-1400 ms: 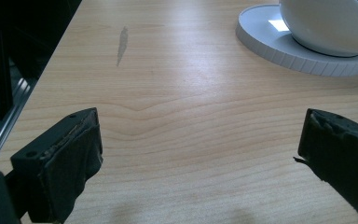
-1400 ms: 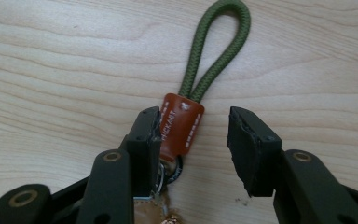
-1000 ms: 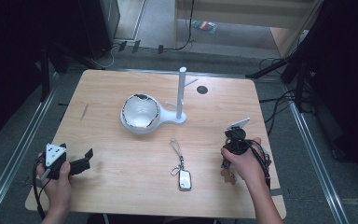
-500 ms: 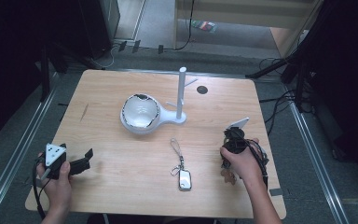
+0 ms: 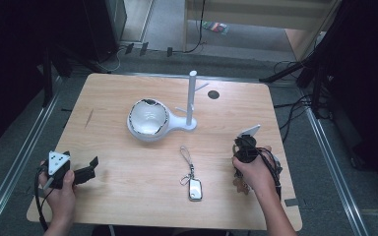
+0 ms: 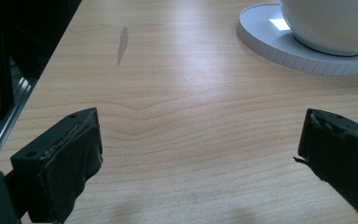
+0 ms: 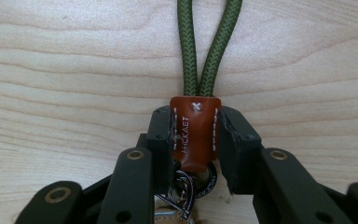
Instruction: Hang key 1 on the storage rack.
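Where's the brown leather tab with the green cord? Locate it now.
In the right gripper view, the brown leather tab sits clamped between the right tongs over the wooden table, its green cord running away from them.

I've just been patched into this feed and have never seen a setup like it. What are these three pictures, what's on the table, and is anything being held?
There is no robot arm here: a person holds a two-jaw gripper in each hand. The high view looks down on the wooden table. The other two pictures come from cameras riding on the grippers, looking along their black jaws.

On the table stand a white bowl-shaped dish joined to a white stand with pegs, and a small key fob on a strap.

The left gripper is open over bare wood. The right gripper has just been closing its jaws on a brown leather tab, which joins a green cord loop to metal rings; the pads now press on it.
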`<state>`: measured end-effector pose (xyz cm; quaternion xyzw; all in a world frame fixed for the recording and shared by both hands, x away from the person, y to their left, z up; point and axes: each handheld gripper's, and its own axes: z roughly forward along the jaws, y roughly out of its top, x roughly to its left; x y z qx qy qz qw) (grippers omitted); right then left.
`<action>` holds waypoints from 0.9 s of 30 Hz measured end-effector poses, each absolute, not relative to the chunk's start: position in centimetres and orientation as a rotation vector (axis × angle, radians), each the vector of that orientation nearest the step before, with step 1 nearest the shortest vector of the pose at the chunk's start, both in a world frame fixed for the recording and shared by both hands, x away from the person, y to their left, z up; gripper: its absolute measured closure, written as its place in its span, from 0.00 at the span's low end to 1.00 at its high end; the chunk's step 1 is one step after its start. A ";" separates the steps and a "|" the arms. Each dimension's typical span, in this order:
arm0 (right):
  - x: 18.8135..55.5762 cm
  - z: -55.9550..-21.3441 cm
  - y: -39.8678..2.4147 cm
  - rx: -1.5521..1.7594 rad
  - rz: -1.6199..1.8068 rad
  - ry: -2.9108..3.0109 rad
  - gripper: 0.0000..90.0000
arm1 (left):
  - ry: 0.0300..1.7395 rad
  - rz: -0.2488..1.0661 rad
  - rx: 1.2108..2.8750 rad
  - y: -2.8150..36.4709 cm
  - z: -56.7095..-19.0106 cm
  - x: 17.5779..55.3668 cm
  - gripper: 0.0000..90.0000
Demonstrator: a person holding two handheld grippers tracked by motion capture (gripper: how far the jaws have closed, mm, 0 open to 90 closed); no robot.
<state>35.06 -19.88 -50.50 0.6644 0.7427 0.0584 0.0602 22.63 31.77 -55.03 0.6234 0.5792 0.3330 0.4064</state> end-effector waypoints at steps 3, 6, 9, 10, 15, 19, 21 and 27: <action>35.0 -50.5 -20.1 2.005 0.204 2.259 0.77 | 1.461 0.838 1.569 31.8 -55.0 22.6 0.00; 34.8 -50.4 -20.3 2.016 0.274 2.241 0.77 | 1.460 0.838 1.573 31.8 -55.0 22.6 0.00; 34.5 -49.9 -20.4 1.978 0.342 2.228 0.78 | 1.460 0.840 1.572 31.8 -55.0 22.6 0.00; 34.3 -49.6 -20.3 1.968 0.362 2.221 0.78 | 1.460 0.841 1.575 31.8 -55.0 22.6 0.00; 33.8 -47.8 -20.4 1.902 0.507 2.178 0.78 | 1.461 0.845 1.577 31.7 -55.0 22.6 0.00; 33.5 -46.5 -20.6 1.861 0.610 2.145 0.78 | 1.460 0.845 1.575 31.7 -55.0 22.6 0.00; 33.5 -46.1 -20.6 1.849 0.645 2.133 0.78 | 1.459 0.845 1.575 31.7 -55.0 22.6 0.00; 33.2 -44.7 -20.6 1.797 0.761 2.077 0.78 | 1.459 0.844 1.574 31.7 -55.0 22.6 0.00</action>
